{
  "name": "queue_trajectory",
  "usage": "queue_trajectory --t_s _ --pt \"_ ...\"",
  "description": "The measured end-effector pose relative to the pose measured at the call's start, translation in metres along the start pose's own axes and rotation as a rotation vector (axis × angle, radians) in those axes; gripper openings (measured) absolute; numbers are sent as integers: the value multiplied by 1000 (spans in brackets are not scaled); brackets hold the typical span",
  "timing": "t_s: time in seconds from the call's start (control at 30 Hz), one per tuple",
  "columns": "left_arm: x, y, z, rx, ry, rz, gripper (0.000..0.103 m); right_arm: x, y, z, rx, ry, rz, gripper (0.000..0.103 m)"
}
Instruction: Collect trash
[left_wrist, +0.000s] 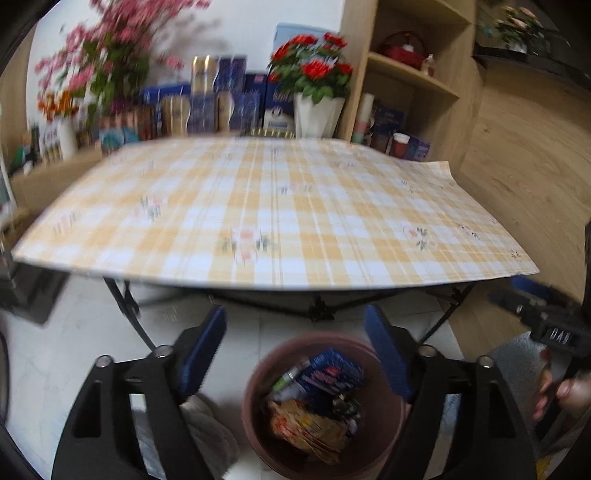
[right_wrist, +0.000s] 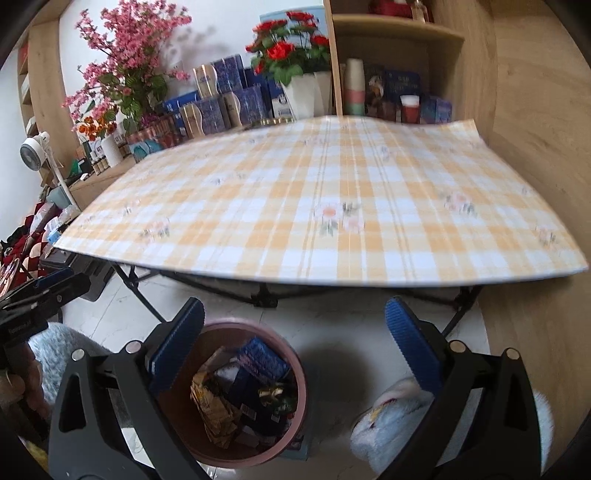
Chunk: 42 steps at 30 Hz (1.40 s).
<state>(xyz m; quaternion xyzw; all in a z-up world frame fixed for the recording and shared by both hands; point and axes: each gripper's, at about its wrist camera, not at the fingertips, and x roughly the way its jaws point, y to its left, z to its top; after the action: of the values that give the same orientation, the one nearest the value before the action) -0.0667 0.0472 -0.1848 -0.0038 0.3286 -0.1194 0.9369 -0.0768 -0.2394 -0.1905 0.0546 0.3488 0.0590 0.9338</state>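
Both your left gripper (left_wrist: 295, 354) and right gripper (right_wrist: 295, 347) hang spread and empty above the bin (left_wrist: 255, 413); a careless descent could tip it, spilling wrappers (left_wrist: 310, 428).

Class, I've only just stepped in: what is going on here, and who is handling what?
A person holds two tools over a brown bin on the floor in front of a checked table. The left hand-held gripper and the right hand-held gripper are both open and hold nothing. The bin already contains wrappers and a blue packet. No trash shows on the tabletop.
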Motion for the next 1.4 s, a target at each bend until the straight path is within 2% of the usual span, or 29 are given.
queue_trajectory --t_s 0.1,0.17,0.33,0.5,0.77,1.03,1.4 --pt "-21 -7 27 46 -75 18 93 -18 4 25 -40 -48 -25 97" --pt "-33 -10 44 59 -111 24 96 -32 8 43 -68 -76 -48 97" --pt "-73 -21 93 115 -226 43 97 -64 14 86 -97 -130 -83 97" --pt "-104 -30 123 149 -282 48 97 -90 20 112 -110 -174 -97 97" --pt "-122 -35 136 132 -293 37 97 -112 22 128 -103 -193 -97 97" --pt "-123 -41 136 128 -290 68 97 -120 21 127 -91 -190 -101 97" --pt "-128 -41 138 110 -296 69 97 -117 18 124 -66 -173 -89 97"
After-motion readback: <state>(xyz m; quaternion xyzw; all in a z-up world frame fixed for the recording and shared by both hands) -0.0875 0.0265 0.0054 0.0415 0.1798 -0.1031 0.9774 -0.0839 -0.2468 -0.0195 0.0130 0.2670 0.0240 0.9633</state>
